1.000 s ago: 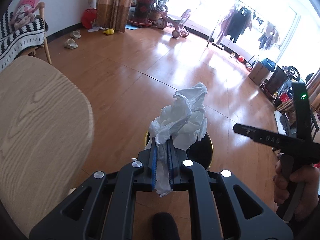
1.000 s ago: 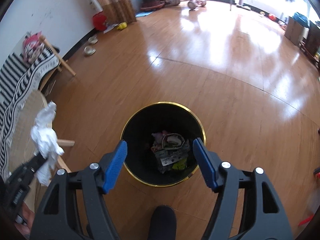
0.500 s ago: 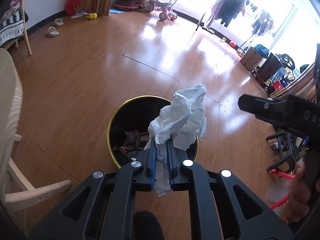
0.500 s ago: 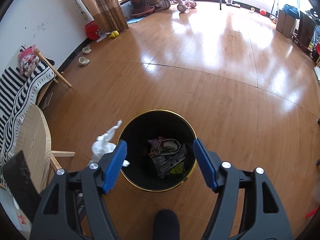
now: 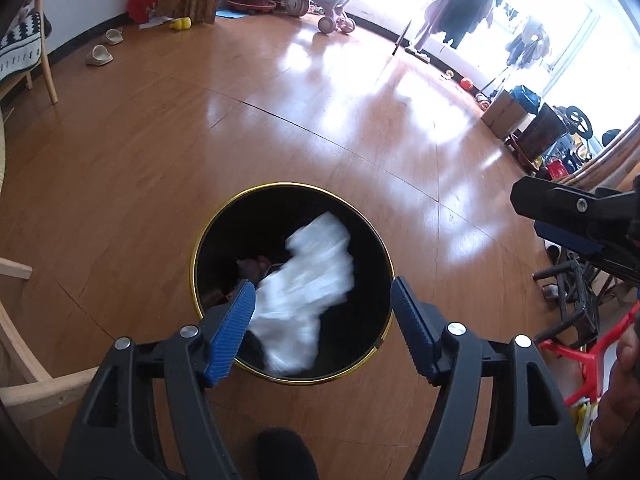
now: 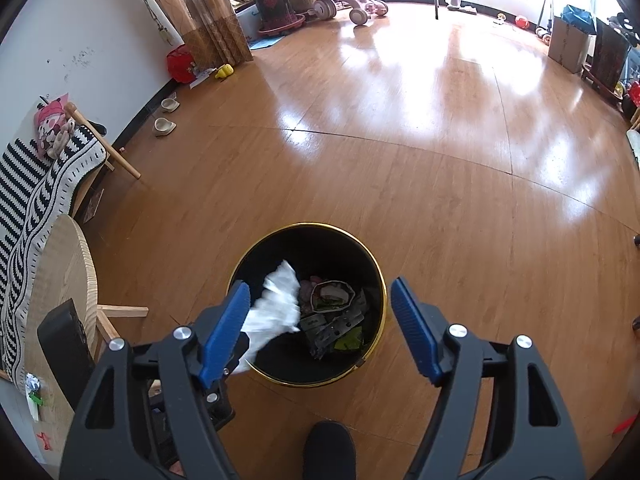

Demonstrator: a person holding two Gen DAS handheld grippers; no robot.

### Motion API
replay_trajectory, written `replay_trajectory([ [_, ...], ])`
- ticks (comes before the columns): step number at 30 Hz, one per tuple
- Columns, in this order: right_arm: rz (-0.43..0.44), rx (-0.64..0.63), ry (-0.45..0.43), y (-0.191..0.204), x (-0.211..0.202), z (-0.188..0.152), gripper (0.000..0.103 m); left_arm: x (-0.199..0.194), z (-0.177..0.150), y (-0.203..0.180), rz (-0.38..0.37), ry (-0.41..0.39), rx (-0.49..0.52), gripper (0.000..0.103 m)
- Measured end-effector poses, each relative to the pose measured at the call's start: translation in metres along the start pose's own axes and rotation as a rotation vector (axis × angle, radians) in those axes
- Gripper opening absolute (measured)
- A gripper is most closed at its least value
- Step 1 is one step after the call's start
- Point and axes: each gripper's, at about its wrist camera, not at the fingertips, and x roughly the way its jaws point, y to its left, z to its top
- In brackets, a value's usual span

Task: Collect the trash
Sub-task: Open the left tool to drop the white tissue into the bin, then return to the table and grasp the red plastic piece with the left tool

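Observation:
A black bin with a gold rim [image 5: 292,185] stands on the wooden floor just below both grippers. My left gripper [image 5: 323,284] is over its mouth with its jaws opening, and a crumpled white tissue [image 5: 308,280] is falling free between them into the bin, blurred. The right wrist view shows the same tissue [image 6: 276,300] dropping past the bin's rim [image 6: 316,225] onto the wrappers and scraps [image 6: 332,304] at the bottom. My right gripper [image 6: 320,284] hovers above the bin, its jaws opening a little with nothing gripped.
A round wooden table [image 6: 68,280] and a chair with a striped blanket [image 6: 32,184] stand to the left. A wooden chair frame [image 5: 24,360] is close on the left, and a black stool [image 5: 576,292] and a red frame [image 5: 580,348] on the right. Slippers [image 6: 164,116] lie by the wall.
My left gripper came down over the bin and opened, letting go of the tissue, which now falls into the bin. The right gripper stayed in place.

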Motion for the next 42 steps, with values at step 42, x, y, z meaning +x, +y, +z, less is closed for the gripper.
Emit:
replay_trajectory([
  [42, 0.624, -0.927, 0.191, 0.565, -0.048, -0.262, 0.077, -0.481, -0.266, 0.353, 0.764, -0.338, -0.635, 0.092],
])
